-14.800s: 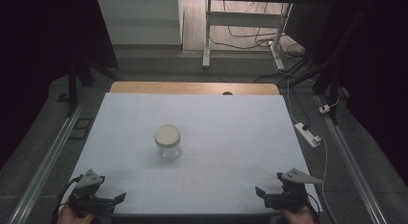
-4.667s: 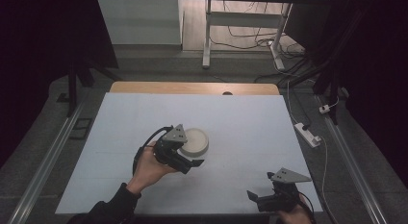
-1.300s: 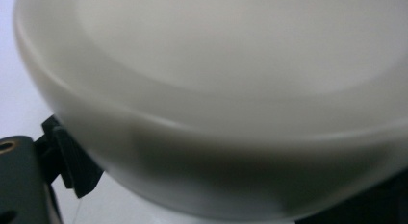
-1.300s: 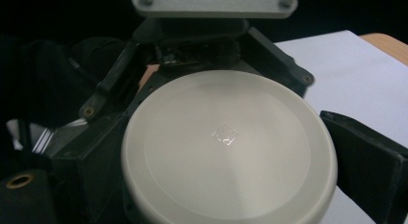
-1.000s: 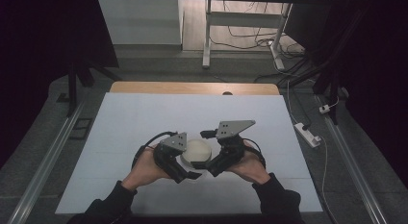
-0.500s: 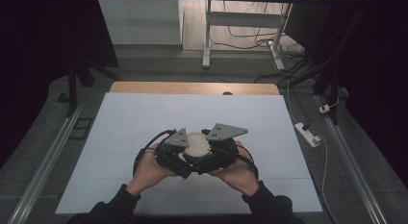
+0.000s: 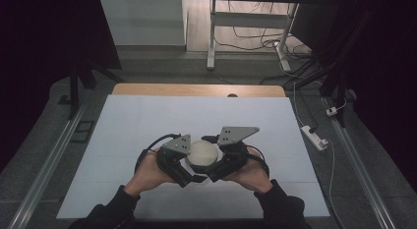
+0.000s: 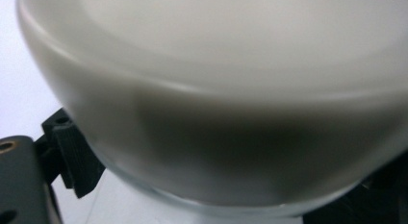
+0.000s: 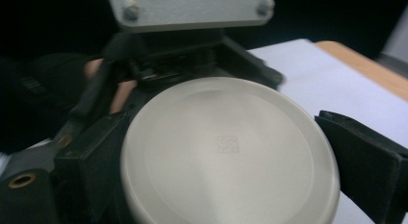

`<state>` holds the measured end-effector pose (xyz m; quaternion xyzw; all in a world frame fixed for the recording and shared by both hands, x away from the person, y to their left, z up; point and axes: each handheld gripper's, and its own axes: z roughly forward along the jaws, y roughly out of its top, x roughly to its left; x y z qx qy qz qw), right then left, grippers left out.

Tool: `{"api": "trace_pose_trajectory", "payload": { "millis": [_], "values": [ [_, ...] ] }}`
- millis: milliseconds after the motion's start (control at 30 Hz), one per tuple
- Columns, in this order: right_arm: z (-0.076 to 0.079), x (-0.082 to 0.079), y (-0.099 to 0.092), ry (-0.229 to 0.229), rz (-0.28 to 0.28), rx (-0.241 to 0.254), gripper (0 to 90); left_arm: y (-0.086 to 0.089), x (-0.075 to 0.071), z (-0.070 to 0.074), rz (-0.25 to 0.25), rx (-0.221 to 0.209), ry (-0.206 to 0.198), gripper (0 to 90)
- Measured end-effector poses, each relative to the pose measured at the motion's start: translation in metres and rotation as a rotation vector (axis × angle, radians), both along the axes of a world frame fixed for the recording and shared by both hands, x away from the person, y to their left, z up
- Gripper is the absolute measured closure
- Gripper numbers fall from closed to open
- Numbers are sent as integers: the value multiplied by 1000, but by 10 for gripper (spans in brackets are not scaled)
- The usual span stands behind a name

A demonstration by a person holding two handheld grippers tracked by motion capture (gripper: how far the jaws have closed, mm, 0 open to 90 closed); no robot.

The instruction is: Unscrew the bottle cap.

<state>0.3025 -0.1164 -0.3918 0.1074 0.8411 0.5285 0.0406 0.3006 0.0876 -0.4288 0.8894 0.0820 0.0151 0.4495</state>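
A glass jar with a cream lid [image 7: 202, 152] is held near the middle of the table, tilted toward me. My left gripper [image 7: 183, 170] comes in from the left and is shut on the jar's glass body. In the left gripper view the jar [image 8: 231, 113] is very close and blurred, with the left gripper [image 8: 226, 180] closed around it. From the right, my right gripper [image 7: 222, 166] has its black jaws on either side of the lid. The right gripper view has the round lid [image 9: 226, 152] filling the space inside the right gripper [image 9: 231, 161], both jaws against its rim.
The white table sheet [image 7: 147, 121] lies open around both hands, with a wooden strip [image 7: 196, 89] at its far edge. A power strip [image 7: 313, 137] lies on the floor to the right. Metal rails [image 7: 49, 160] run along both sides.
The left gripper picked the jar up off the table. The right gripper came in from the front right and, over the last second, moved left onto the lid.
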Motion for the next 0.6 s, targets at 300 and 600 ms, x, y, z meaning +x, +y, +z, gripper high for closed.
{"api": "trace_pose_trajectory", "payload": {
  "millis": [300,600],
  "values": [
    [-4,5,-9,2,231,-23,75,-8,-5,-5,-108,20,-3,73],
    [6,5,-9,25,-38,11,2,0,2,-2,89,-24,1,73]
  ]
}}
